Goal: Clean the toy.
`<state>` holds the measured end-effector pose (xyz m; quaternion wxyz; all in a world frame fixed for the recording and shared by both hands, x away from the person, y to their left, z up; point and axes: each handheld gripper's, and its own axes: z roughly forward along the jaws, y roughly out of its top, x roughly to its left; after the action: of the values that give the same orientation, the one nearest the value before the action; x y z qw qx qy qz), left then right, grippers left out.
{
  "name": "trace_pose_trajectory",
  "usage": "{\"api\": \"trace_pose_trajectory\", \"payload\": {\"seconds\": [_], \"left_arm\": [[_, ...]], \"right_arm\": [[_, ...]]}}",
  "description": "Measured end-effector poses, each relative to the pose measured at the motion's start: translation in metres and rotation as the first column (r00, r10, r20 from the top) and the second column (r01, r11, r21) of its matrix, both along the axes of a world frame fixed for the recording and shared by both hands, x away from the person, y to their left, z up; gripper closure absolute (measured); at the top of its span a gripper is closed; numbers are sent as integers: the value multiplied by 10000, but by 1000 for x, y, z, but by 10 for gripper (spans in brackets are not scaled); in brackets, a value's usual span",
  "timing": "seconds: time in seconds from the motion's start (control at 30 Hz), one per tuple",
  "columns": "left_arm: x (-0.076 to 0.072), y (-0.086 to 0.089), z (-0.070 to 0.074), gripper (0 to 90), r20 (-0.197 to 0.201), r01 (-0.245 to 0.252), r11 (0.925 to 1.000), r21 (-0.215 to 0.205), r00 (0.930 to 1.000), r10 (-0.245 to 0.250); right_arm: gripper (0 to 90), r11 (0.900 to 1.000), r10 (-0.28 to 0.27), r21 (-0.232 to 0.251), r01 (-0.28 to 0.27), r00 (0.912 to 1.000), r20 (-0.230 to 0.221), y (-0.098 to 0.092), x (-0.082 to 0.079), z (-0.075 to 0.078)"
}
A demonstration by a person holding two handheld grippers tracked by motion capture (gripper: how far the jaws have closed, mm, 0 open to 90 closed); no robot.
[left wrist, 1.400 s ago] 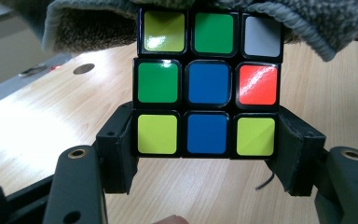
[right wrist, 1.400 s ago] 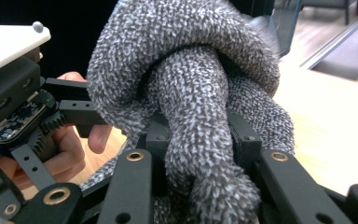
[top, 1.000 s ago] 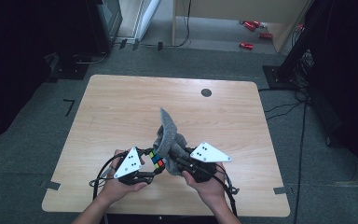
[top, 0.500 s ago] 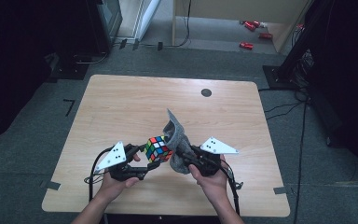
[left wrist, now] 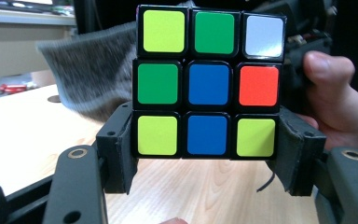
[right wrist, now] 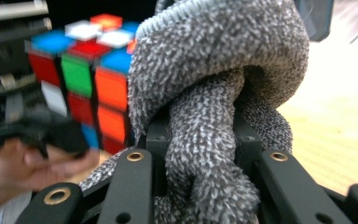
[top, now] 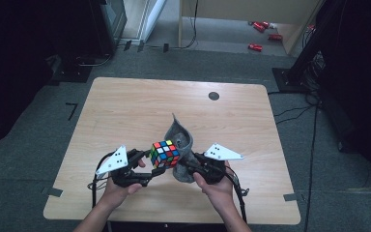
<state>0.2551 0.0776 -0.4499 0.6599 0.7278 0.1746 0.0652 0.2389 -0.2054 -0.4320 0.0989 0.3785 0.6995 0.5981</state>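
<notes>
A scrambled colour cube (top: 164, 153) is held just above the near middle of the wooden table (top: 140, 101). My left gripper (top: 150, 166) is shut on the cube (left wrist: 208, 84), its pads pressing the bottom row from both sides. A grey knitted cloth (top: 180, 140) is bunched against the cube's right side, with one corner sticking up. My right gripper (top: 182, 166) is shut on a thick fold of the cloth (right wrist: 205, 140), and the cube (right wrist: 86, 79) sits just beyond it to the left.
A small dark round mark (top: 213, 95) lies on the table near its far edge. Cables (top: 294, 113) trail over the floor to the right, and red items (top: 262, 36) lie on the floor beyond the table.
The cube has come out from against the cloth and now shows plainly, lifted in the left gripper. The right gripper has sunk slightly with the cloth.
</notes>
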Motion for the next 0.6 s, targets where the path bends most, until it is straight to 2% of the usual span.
{"api": "trace_pose_trajectory", "payload": {"seconds": [0.1,0.2,0.23,0.3,0.33,0.43,0.5,0.53,0.6], "left_arm": [[1,2,2,348,-58,-4,9999,-114,10000,4],[2,6,4,348,-154,-105,9992,-377,9998,99],[3,7,4,348,-155,-138,9993,-356,9998,132],[3,7,3,348,-197,-126,9993,-350,9997,119],[3,6,3,348,-200,-128,9995,-299,9997,122],[2,3,1,348,-170,-62,9998,-181,9998,59],[2,3,1,348,-180,-69,9999,-142,9998,66],[2,3,2,348,-175,-104,9999,-106,9998,102],[3,6,3,348,-256,-134,9996,-234,9996,128]], "right_arm": [[681,9998,141,106,-140,9998,-172,1,1,-5],[681,9968,708,-344,-728,9960,-554,10,3,-14],[681,9953,782,-529,-812,9954,-557,14,2,-15],[681,9958,623,-649,-643,9975,-326,14,1,-11],[681,9968,532,-583,-543,9984,-212,12,0,-9],[682,9999,120,42,-120,9998,146,3,-2,1],[683,9999,7,108,-9,9997,244,2,-3,2],[685,9999,52,90,-54,9998,185,3,-3,0],[685,9990,430,-99,-432,9987,-256,7,0,-9]]}}
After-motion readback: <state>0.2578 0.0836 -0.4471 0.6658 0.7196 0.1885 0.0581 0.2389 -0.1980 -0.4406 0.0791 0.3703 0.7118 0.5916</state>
